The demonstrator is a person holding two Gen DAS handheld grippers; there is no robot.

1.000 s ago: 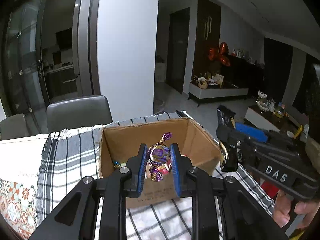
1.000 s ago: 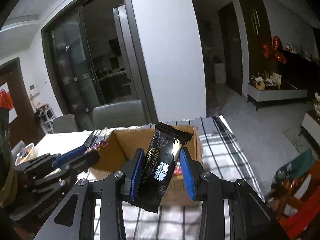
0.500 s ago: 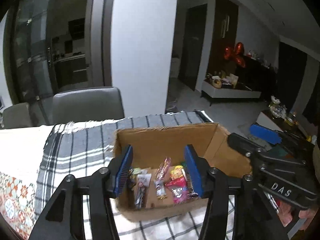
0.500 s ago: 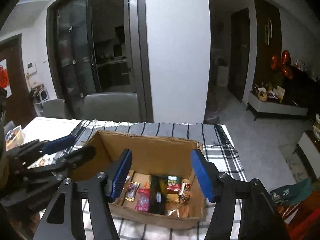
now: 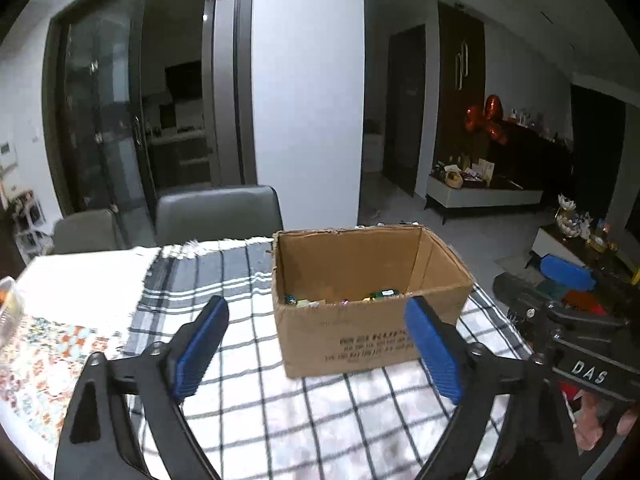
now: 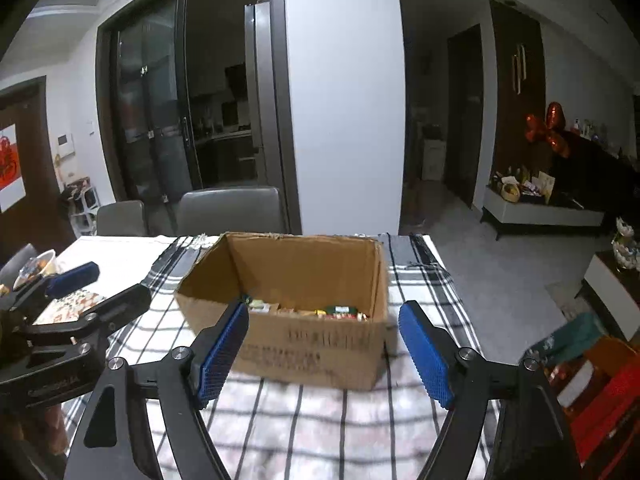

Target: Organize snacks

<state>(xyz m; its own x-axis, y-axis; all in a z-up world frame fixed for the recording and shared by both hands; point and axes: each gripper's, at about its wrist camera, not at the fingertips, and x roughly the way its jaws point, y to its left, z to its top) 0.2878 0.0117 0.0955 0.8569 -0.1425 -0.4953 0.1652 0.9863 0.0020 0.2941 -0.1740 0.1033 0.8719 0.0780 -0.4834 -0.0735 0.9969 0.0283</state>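
Note:
An open cardboard box (image 5: pixel 360 340) (image 6: pixel 320 344) stands on a black-and-white checked cloth (image 5: pixel 312 420) (image 6: pixel 320 424). Several wrapped snacks (image 5: pixel 340 300) (image 6: pixel 312 311) lie on its floor, mostly hidden by the near wall. My left gripper (image 5: pixel 316 302) (image 6: pixel 100 286) hovers in front of the box, jaws opening, with nothing between the blue pads. My right gripper (image 6: pixel 324 308) (image 5: pixel 540 284) is beside it on the right, also short of the box, jaws opening and empty.
Two grey chairs (image 5: pixel 218 216) (image 6: pixel 230 210) stand behind the table. A patterned mat (image 5: pixel 40 344) and a bowl (image 6: pixel 38 266) lie at the left. Red and green packets (image 6: pixel 600 384) sit low on the right, past the table's edge. A white pillar rises behind the box.
The left gripper let go of a purple candy and the right of a black cracker pack over the box. Both then drew back from the box with their jaws widening.

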